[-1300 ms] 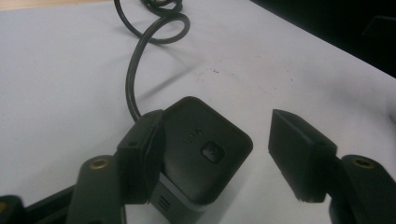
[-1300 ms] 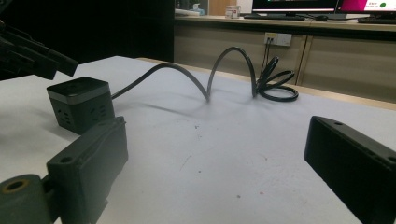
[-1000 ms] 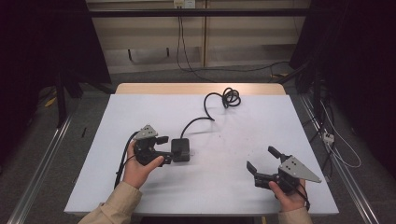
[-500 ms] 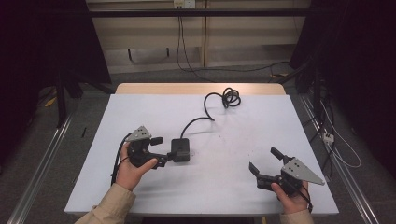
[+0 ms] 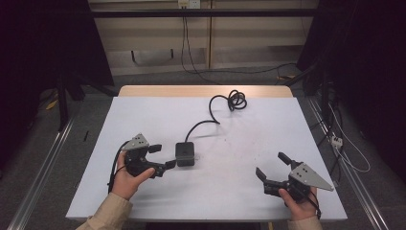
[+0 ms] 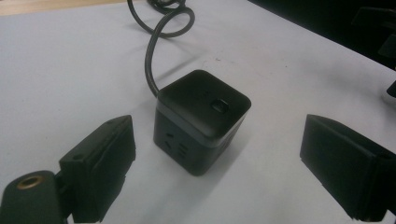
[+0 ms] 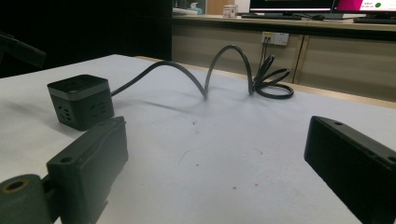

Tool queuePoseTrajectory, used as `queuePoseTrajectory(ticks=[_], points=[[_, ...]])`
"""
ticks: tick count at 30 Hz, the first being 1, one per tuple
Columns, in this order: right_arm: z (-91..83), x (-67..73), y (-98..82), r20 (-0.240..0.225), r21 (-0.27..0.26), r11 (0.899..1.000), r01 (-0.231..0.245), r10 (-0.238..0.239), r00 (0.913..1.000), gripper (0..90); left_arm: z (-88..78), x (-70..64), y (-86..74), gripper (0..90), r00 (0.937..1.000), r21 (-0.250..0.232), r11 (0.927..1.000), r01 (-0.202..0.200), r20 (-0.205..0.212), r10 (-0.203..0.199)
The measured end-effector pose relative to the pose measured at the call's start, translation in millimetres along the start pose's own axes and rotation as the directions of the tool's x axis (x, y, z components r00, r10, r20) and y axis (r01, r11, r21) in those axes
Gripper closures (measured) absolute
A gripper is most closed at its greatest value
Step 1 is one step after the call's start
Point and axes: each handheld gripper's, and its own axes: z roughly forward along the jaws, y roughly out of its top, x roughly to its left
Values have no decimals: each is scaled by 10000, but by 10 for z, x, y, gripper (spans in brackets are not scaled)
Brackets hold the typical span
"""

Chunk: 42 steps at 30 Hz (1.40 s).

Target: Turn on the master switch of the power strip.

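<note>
A black cube socket (image 5: 185, 153) stands on the white table (image 5: 249, 139), and its black cable (image 5: 206, 123) runs back to a coil (image 5: 236, 99). My left gripper (image 5: 163, 156) lies just left of the cube, open. Its jaws have just been opening and hold nothing. In the left gripper view the cube (image 6: 201, 121) sits a little beyond the wide-spread fingertips (image 6: 116, 140). My right gripper (image 5: 271, 164) rests open near the front right of the table, far from the cube. In the right gripper view its jaws (image 7: 215, 140) frame bare table, with the cube (image 7: 80, 100) at the left.
The cable (image 7: 224, 60) arches up off the table before it reaches the coil near the far edge. A wooden cabinet wall (image 5: 201, 43) stands behind the table. Dark curtains hang at both sides.
My left gripper has drawn back to the left, away from the cube, with its jaws spread wider. The cube and the right gripper have stayed put.
</note>
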Motion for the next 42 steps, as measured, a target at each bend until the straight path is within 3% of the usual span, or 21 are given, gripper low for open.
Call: queuePoseTrajectory(ticks=[42], points=[[-45,1,0,92,-17,10000,17,-17,10000,55,-462,248,-322,74,9985,-579,9983,-38,-548,7]])
